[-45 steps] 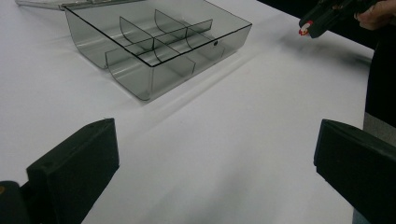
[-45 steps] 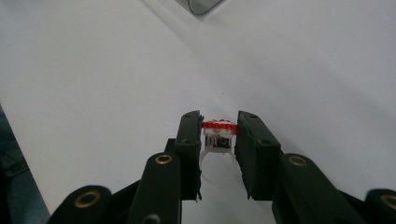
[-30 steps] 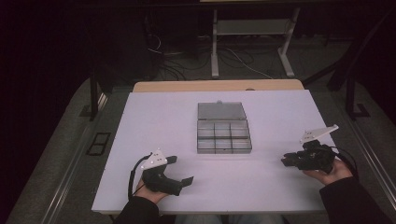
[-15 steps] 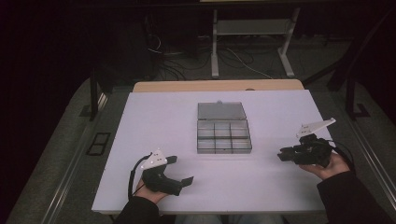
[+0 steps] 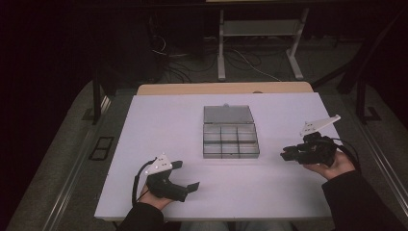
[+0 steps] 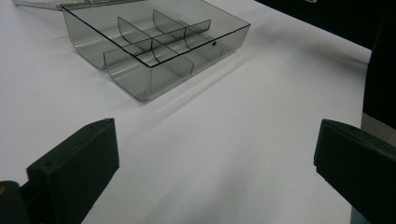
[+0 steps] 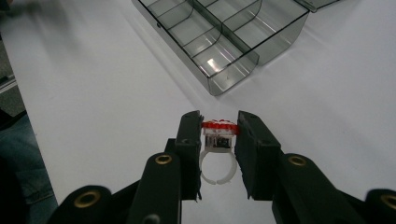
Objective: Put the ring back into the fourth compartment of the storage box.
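My right gripper (image 7: 219,128) clamps a red-topped white ring (image 7: 217,140), above the desk (image 5: 288,192) near its right edge. My left gripper (image 6: 215,154) sits wide apart, near front edge. Compartment box (image 5: 230,139) mid-desk, lid open.

Lab: white table (image 5: 159,125), floor cables (image 5: 240,60), metal stand (image 5: 260,29).

On the white surface (image 5: 144,125) we see a clear compartment box (image 5: 230,138) at the middle, its lid (image 5: 228,114) laid open on the far side. Our left tongs (image 5: 186,175) rest near the front edge, jaws spread apart. Our right tongs (image 5: 285,154) hover right of the box, pointing toward it; their jaws are too small to judge.
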Demonstrator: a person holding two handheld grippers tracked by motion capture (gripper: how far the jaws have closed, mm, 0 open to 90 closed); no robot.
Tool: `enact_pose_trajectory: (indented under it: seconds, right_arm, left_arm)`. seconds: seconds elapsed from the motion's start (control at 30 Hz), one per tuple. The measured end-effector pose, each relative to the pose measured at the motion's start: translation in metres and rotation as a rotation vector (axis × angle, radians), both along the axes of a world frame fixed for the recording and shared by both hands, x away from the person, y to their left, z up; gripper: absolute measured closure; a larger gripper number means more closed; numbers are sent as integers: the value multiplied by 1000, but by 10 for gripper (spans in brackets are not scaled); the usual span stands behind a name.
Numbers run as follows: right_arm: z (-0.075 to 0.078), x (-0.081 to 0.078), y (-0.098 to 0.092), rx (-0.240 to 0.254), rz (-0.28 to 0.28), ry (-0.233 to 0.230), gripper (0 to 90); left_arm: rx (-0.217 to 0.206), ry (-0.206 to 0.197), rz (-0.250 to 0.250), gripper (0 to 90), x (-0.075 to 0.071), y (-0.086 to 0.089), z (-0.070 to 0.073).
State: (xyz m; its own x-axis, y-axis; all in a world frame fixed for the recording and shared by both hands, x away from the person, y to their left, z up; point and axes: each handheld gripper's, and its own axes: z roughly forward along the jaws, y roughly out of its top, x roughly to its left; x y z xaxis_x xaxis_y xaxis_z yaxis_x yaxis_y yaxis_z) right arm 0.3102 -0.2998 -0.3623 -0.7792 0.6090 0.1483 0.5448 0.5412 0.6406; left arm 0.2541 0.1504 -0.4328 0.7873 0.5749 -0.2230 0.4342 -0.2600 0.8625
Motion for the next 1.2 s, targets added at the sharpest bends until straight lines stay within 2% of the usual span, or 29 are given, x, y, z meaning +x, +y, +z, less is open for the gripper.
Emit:
enact_pose_trajectory:
  seconds: [1.2]
  right_arm:
    - [26,24,49,0,74,-46,696]
  left_arm:
    - [1,-2,-5,0,0,0,0]
